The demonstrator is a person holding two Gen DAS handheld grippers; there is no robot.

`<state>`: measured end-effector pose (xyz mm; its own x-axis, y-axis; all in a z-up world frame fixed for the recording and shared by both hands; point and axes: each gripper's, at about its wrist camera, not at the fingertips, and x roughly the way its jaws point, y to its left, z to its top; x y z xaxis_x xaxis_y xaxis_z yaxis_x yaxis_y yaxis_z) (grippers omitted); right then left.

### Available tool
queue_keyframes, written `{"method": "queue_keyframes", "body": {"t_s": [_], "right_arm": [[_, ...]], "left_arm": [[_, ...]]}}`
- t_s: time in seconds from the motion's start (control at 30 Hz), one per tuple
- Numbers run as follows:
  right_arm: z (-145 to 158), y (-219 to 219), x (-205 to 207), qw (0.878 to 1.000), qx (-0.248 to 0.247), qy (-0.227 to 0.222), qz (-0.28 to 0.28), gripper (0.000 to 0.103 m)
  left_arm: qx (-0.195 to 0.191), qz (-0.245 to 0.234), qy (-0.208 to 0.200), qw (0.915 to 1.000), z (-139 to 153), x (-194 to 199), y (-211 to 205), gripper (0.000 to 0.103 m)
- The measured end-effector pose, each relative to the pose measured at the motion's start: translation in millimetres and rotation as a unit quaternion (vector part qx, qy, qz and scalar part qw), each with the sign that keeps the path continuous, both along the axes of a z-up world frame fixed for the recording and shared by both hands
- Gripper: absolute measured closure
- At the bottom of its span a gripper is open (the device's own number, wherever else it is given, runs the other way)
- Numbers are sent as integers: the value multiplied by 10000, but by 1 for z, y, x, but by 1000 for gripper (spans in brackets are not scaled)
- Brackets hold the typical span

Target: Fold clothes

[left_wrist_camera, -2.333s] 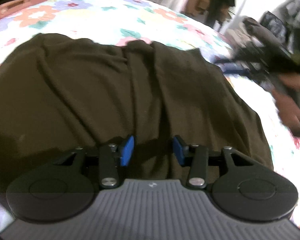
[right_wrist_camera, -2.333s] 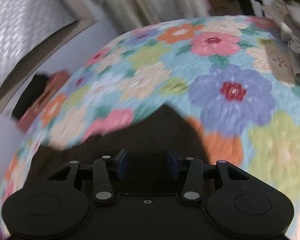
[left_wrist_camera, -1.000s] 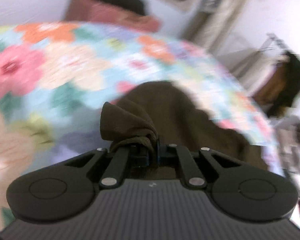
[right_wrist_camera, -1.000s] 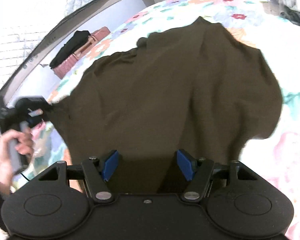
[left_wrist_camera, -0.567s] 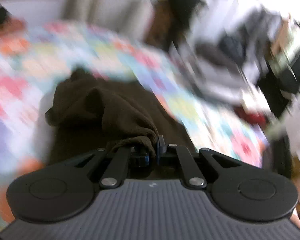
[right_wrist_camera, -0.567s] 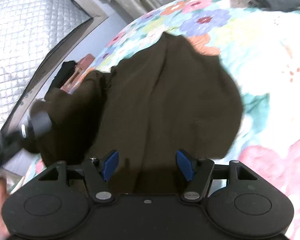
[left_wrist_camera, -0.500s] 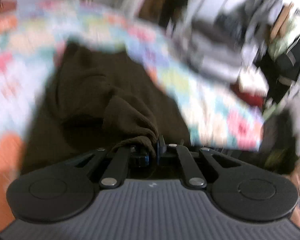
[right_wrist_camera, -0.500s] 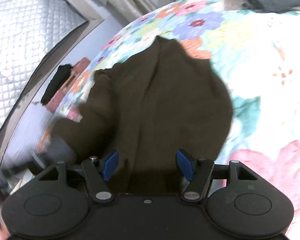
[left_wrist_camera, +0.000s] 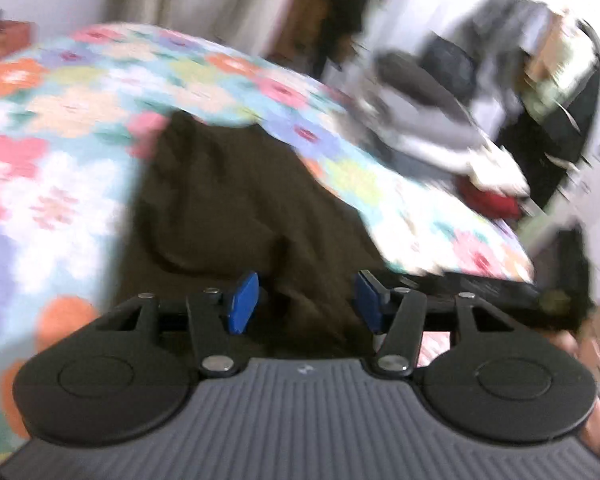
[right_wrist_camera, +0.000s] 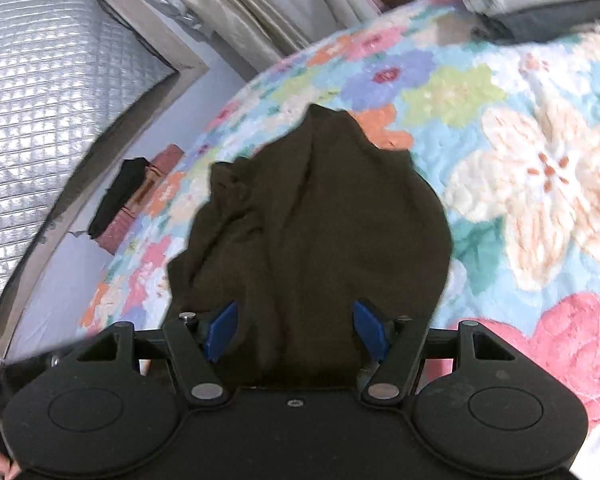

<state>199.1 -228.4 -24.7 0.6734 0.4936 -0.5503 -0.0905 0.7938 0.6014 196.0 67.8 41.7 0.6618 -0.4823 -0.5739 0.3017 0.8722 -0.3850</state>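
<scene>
A dark brown garment [left_wrist_camera: 236, 204] lies on a flowered bedspread [left_wrist_camera: 56, 128], folded over itself into a narrower strip. It also shows in the right wrist view [right_wrist_camera: 320, 216]. My left gripper [left_wrist_camera: 306, 300] is open just above the garment's near end, with nothing between its blue pads. My right gripper [right_wrist_camera: 296, 330] is open over the garment's near edge and holds nothing. The other gripper shows at the right edge of the left wrist view [left_wrist_camera: 500, 288], blurred.
The flowered bedspread [right_wrist_camera: 520, 184] extends right of the garment. A pile of clothes [left_wrist_camera: 432, 128] lies at the bed's far right side. A reddish-brown case with a black cloth on it [right_wrist_camera: 136, 200] stands beside the bed by the wall. Curtains [right_wrist_camera: 260, 12] hang behind.
My left gripper carried a bunched edge of the garment across and has let it go; its jaws now stand open. The garment now lies folded over. The right gripper stayed open.
</scene>
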Motion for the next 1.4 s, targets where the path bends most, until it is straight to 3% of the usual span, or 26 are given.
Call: {"method": "queue_keyframes", "body": {"t_s": [0.1, 0.17, 0.3, 0.37, 0.43, 0.5, 0.53, 0.6, 0.67, 0.73, 0.87, 1.0, 1.1, 1.17, 1.23, 1.3, 1.33, 1.4], "right_arm": [[7, 13, -4, 9989, 17, -240, 410, 34], [10, 33, -8, 9967, -192, -351, 710, 34], [10, 86, -21, 9807, -1208, -474, 1460, 33], [6, 113, -30, 9630, -1903, -578, 1818, 32], [1, 126, -37, 9504, -2515, -698, 1694, 35], [-3, 115, -28, 9620, -2416, -245, 1244, 82], [-2, 97, -25, 9792, -1790, 19, 951, 82], [6, 66, -29, 9953, -740, 258, 566, 88], [10, 46, -39, 9978, -296, 430, 418, 89], [8, 28, -49, 9978, 51, 589, 309, 98], [-15, 10, -53, 9910, -465, 1249, -101, 98], [-9, 11, -55, 9924, -534, 1089, -194, 99], [0, 10, -67, 9905, -855, 997, -405, 99], [-1, 6, -76, 9906, -888, 957, -418, 99], [1, 14, -80, 9826, -1696, 560, -514, 98], [8, 34, -80, 9566, -2876, -7, -475, 94], [9, 36, -80, 9520, -3024, -243, -414, 93], [11, 29, -78, 9680, -2468, -383, -233, 93]], "left_arm": [[885, 755, 16, 9932, -9, 8, 8, 52], [1181, 856, 327, 9888, -21, 17, 9, 52], [1095, 1205, 1263, 9785, -48, 33, 26, 52], [1142, 1242, 1420, 9754, -55, 34, 33, 52], [1293, 1277, 1472, 9723, -58, 30, 35, 52], [1328, 1250, 1556, 9708, -62, 28, 37, 51], [1255, 1247, 1606, 9710, -63, 28, 40, 51], [1198, 1212, 1625, 9719, -62, 27, 46, 50], [1278, 1204, 1583, 9717, -60, 25, 50, 49], [1335, 1260, 1629, 9694, -63, 29, 53, 50], [1363, 1315, 1580, 9691, -60, 28, 52, 50], [1044, 1010, 969, 9846, -38, 18, 47, 50], [691, 667, 670, 9931, -27, 11, 40, 50], [673, 401, 712, 9944, -30, 12, 31, 50], [653, 130, 1064, 9921, -42, 17, 23, 50], [558, -227, 1725, 9832, -61, 23, 18, 50], [527, -194, 1799, 9821, -66, 24, 18, 50], [424, -161, 1897, 9808, -70, 26, 21, 50]]}}
